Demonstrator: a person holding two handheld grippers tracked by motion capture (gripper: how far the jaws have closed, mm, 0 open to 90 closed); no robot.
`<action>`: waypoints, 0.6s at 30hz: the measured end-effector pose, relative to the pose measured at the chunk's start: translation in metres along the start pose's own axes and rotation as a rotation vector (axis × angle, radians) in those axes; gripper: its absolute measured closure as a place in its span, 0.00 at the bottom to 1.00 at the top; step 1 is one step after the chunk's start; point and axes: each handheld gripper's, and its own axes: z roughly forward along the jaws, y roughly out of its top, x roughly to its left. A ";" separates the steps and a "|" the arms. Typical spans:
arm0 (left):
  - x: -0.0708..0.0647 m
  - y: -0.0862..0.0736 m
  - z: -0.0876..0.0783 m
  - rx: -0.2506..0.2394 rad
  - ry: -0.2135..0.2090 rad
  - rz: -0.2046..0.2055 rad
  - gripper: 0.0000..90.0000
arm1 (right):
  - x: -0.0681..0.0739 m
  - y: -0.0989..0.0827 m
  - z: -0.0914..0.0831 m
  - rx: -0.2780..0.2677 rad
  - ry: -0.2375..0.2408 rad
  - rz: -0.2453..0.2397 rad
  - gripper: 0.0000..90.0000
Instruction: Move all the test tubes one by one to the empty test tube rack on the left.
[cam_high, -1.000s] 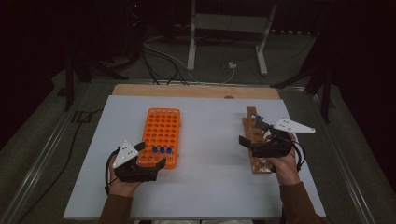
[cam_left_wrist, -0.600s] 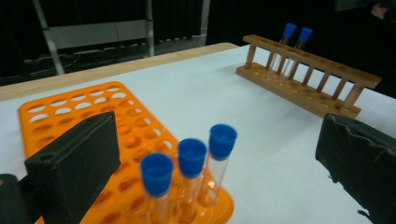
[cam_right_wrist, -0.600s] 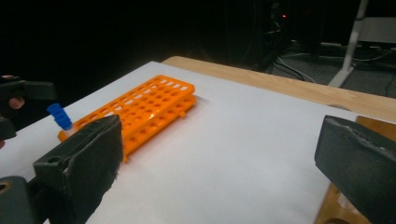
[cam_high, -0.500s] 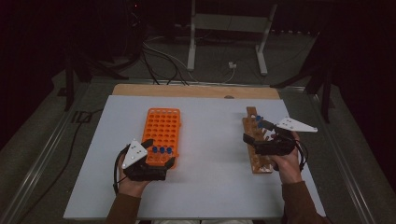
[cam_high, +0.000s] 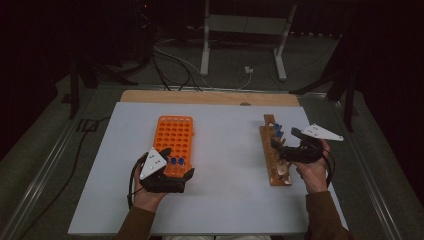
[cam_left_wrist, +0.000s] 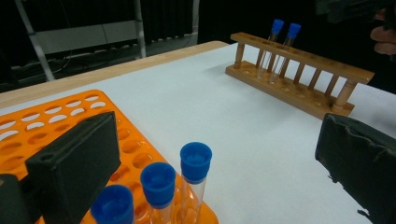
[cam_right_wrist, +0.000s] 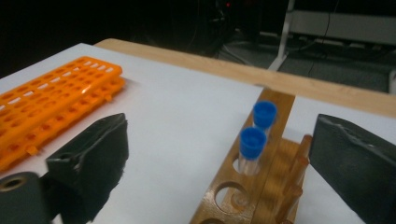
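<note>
The left gripper (cam_high: 172, 172) slides in over the near end of the orange rack (cam_high: 173, 137), and that is the change to note — a second ago it sat off to the rack's side, now its jaws stand spread around the three blue-capped tubes (cam_left_wrist: 161, 186) at that end. In the left gripper view one pad lies over the rack's holes on one side of the tubes and the other hangs off past the rack's edge above the white worktop (cam_high: 225, 150); nothing is pinched. The tubes are upright in their holes, between the jaws but closer to the pad over the rack.

Over on the other side, the right gripper (cam_high: 280, 150) drops a little toward the wooden rack (cam_high: 272, 160). Its jaws are spread wide and have just eased in a touch, with nothing gripped between them. Two blue-capped tubes (cam_right_wrist: 254, 140) already stand in the wooden rack's far holes, ahead of the jaws, and an empty hole waits just nearer.

So the reading is — a transfer under way, two tubes across, three left in the orange one. The left jaws look lined up for the next pick, though they need to centre on a single cap before closing.
</note>
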 end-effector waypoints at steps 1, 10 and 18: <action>0.000 0.000 0.001 0.003 -0.001 0.002 0.01 | -0.002 -0.002 0.003 0.006 0.009 0.013 0.07; 0.005 0.002 -0.001 -0.002 0.019 -0.007 0.01 | -0.014 -0.014 0.026 0.080 -0.041 -0.043 0.44; 0.006 0.002 -0.002 -0.005 0.027 -0.007 0.01 | -0.012 -0.017 0.036 0.094 -0.089 -0.096 0.76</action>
